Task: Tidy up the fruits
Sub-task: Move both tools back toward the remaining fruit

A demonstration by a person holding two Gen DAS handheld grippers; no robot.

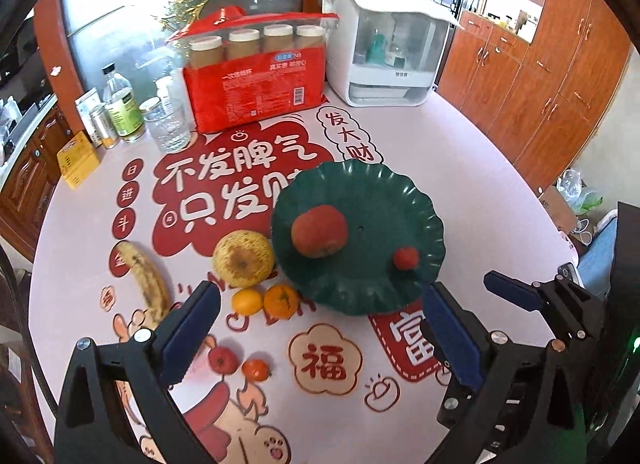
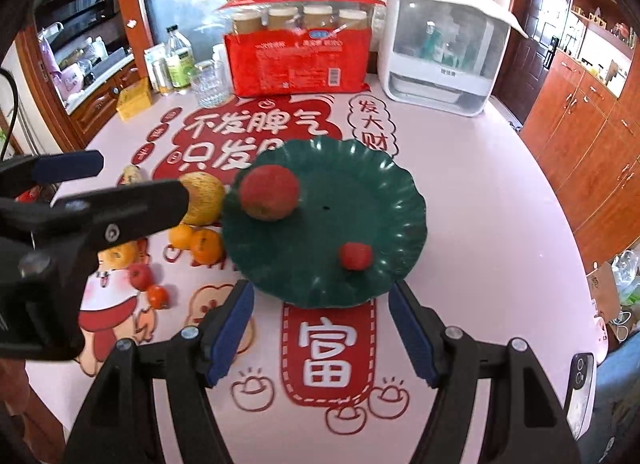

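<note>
A green scalloped plate [image 1: 384, 199] [image 2: 360, 175] holds a big red apple [image 1: 319, 230] [image 2: 269, 191] and a small red fruit [image 1: 405, 258] [image 2: 355, 256]. Left of the plate on the table lie a yellow melon [image 1: 244, 259] [image 2: 204, 199], two oranges [image 1: 265, 300] [image 2: 196, 242], a banana [image 1: 146, 280], a small red apple [image 1: 223, 360] [image 2: 140, 276] and a small orange fruit [image 1: 256, 369] [image 2: 157, 296]. My left gripper [image 1: 320, 328] is open and empty above the table in front of the plate. My right gripper [image 2: 322, 328] is open and empty just in front of the plate.
A red pack of cups [image 1: 256, 83], a white appliance [image 1: 384, 43], a glass [image 1: 168, 123], bottles [image 1: 120, 103] and a yellow box [image 1: 78, 159] stand along the far side of the table. Wooden cabinets [image 1: 540, 83] are at the right.
</note>
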